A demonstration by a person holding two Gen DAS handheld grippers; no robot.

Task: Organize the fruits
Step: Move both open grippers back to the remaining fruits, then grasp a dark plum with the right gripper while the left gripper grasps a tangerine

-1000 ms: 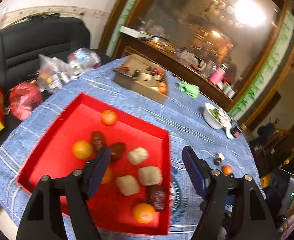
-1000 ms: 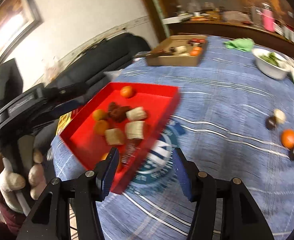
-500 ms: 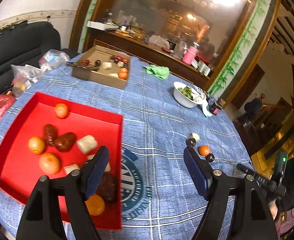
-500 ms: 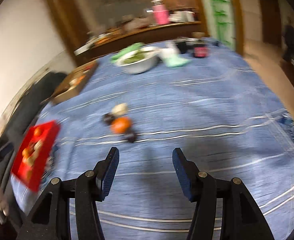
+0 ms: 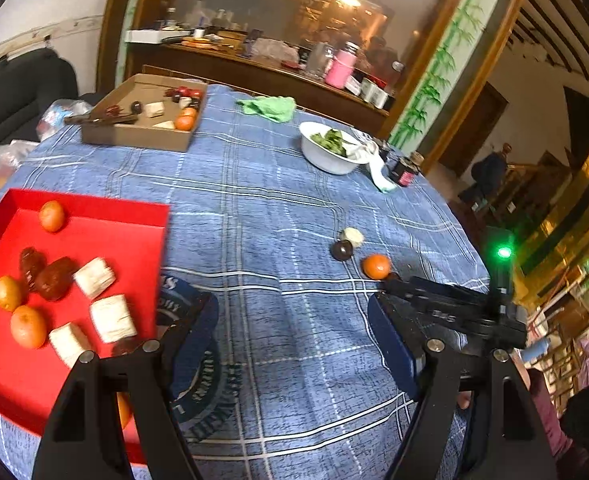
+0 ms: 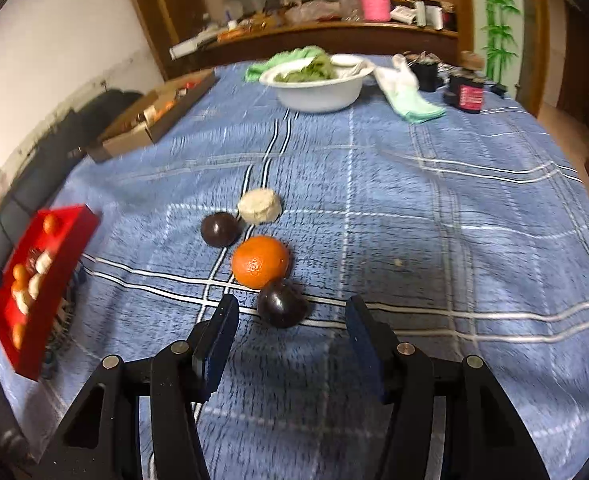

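Observation:
A red tray (image 5: 94, 208) on the left holds several oranges, dark fruits and pale pieces; it also shows in the right wrist view (image 6: 66, 236). On the blue cloth lie an orange (image 6: 260, 262), a dark fruit (image 6: 282, 304) just in front of it, another dark fruit (image 6: 219, 229) and a pale round piece (image 6: 259, 205). My right gripper (image 6: 292, 316) is open and empty, its jaws standing either side of the near dark fruit. My left gripper (image 5: 290, 320) is open and empty beside the tray's right edge. The right gripper's body (image 5: 446, 308) shows in the left wrist view.
A cardboard box (image 5: 142, 128) with fruit stands at the back left. A white bowl of greens (image 6: 314, 84), green cloths (image 6: 410, 100), and dark jars (image 6: 468, 92) sit at the far side. A black sofa is left of the table.
My right gripper has swung toward the loose fruits and closed in on the near dark fruit. My left gripper has shifted right, away from over the tray.

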